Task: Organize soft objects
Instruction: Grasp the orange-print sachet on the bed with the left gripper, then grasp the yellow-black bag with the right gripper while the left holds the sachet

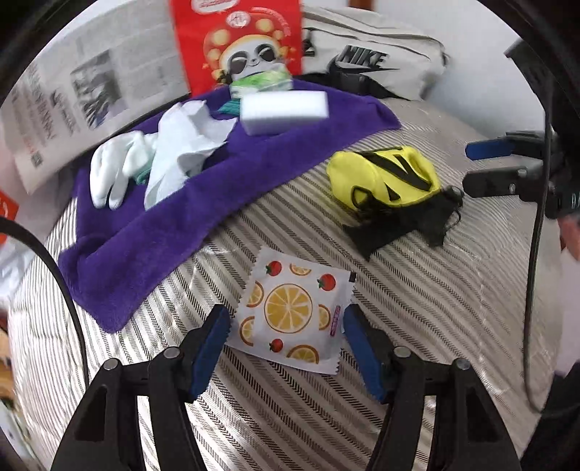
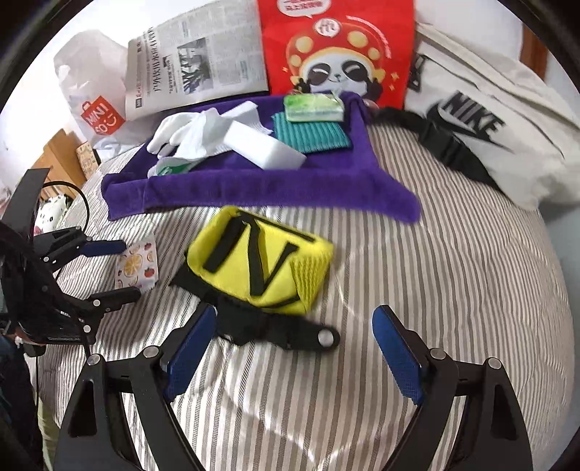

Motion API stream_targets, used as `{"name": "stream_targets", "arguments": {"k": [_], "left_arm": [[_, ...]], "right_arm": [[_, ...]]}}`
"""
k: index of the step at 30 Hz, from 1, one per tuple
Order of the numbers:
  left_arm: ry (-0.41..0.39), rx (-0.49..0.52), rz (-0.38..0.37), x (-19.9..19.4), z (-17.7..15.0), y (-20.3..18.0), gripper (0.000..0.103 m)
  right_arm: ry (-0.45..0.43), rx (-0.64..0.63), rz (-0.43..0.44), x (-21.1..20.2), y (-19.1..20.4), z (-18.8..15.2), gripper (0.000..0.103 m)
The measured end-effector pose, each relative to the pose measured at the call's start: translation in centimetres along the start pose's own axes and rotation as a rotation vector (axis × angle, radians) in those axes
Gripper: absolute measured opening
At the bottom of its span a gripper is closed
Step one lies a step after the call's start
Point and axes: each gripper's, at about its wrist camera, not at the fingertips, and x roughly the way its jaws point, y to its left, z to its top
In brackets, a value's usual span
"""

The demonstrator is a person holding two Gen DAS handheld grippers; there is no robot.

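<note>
Left gripper (image 1: 286, 328) released, straddling glossy square fruit-print packet (image 1: 290, 311); right gripper (image 2: 293, 347) released near padded yellow pouch (image 2: 261, 259).

Grey-and-white striped bedspread (image 2: 453, 271), pale wall (image 1: 482, 32) behind, wooden furniture (image 2: 63, 152) at left, daylight

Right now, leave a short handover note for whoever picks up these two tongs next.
Left tongs: open, straddling the fruit-print packet on the striped bedcover; pads not pressing it.
Right tongs: open, empty, hanging over the black strap of the yellow pouch.
Already on the purple towel: white gloves, white sponge block, teal cloth, green tissue pack.
Off the towel, on the bedcover: the packet and the yellow pouch.
Left to do, likely: grip each and set it on the towel with the rest.
</note>
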Motion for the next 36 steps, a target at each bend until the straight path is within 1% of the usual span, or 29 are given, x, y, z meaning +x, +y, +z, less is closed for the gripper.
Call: {"name": "stream_targets", "arguments": {"k": [1, 2, 4, 6, 7, 9, 11, 12, 13, 15, 17, 19, 23, 28, 31, 34, 36], "left_arm": [[-0.023, 0.019, 0.006, -0.2, -0.1, -0.1, 0.069], [-0.022, 0.031, 0.006, -0.2, -0.1, -0.1, 0.070], [-0.014, 0.024, -0.026, 0.1, 0.0, 0.4, 0.071], [-0.015, 0.014, -0.055, 0.3, 0.1, 0.8, 0.067], [-0.017, 0.021, -0.054, 0.3, 0.1, 0.7, 0.062], [-0.030, 0.041, -0.067, 0.1, 0.0, 0.3, 0.044], [-0.030, 0.042, -0.063, -0.2, -0.1, -0.3, 0.038], [-0.026, 0.037, -0.051, -0.3, -0.1, -0.7, 0.030], [-0.024, 0.032, -0.048, -0.4, -0.1, -0.9, 0.027], [-0.019, 0.019, -0.056, -0.7, -0.3, -1.3, 0.026], [-0.025, -0.004, -0.047, -0.7, -0.4, -1.3, 0.026], [-0.025, -0.050, -0.059, -0.6, -0.3, -0.9, 0.025], [-0.027, -0.098, -0.066, -0.7, -0.6, -0.6, 0.025], [-0.026, -0.145, -0.003, -1.3, -1.1, 0.6, 0.025], [-0.017, -0.185, 0.053, -1.5, -1.6, 1.9, 0.025], [-0.006, -0.236, 0.105, -1.0, -2.0, 3.4, 0.025], [-0.019, -0.253, 0.099, -1.0, -2.1, 3.7, 0.025]], "right_arm": [[0.002, 0.011, 0.002, 0.0, -0.2, -0.3, 0.088], [0.006, 0.025, 0.003, 0.0, -0.5, -0.5, 0.088], [0.013, 0.051, 0.007, 0.2, -0.9, -0.8, 0.088], [0.016, 0.066, 0.009, 0.3, -1.1, -1.0, 0.088], [0.017, 0.070, 0.011, 0.3, -1.2, -1.1, 0.088], [0.017, 0.069, 0.005, 0.4, -1.2, -1.2, 0.088], [0.022, 0.071, -0.002, 0.5, -1.3, -1.3, 0.088], [0.023, 0.073, -0.001, 0.6, -1.4, -1.2, 0.088], [0.025, 0.075, 0.001, 0.7, -1.4, -1.2, 0.088], [0.025, 0.077, 0.003, 0.8, -1.4, -1.2, 0.088], [0.026, 0.074, 0.006, 0.9, -1.3, -1.3, 0.088], [0.029, 0.072, 0.004, 1.0, -1.2, -1.3, 0.088], [0.030, 0.070, 0.003, 1.2, -1.2, -1.3, 0.088], [0.021, 0.075, 0.018, 1.1, -1.1, -0.9, 0.088], [0.018, 0.080, 0.016, 1.5, -0.7, -0.3, 0.088], [0.020, 0.132, 0.031, 2.1, -0.5, 0.4, 0.088], [0.030, 0.189, 0.057, 2.6, -0.2, 1.0, 0.088]]}}
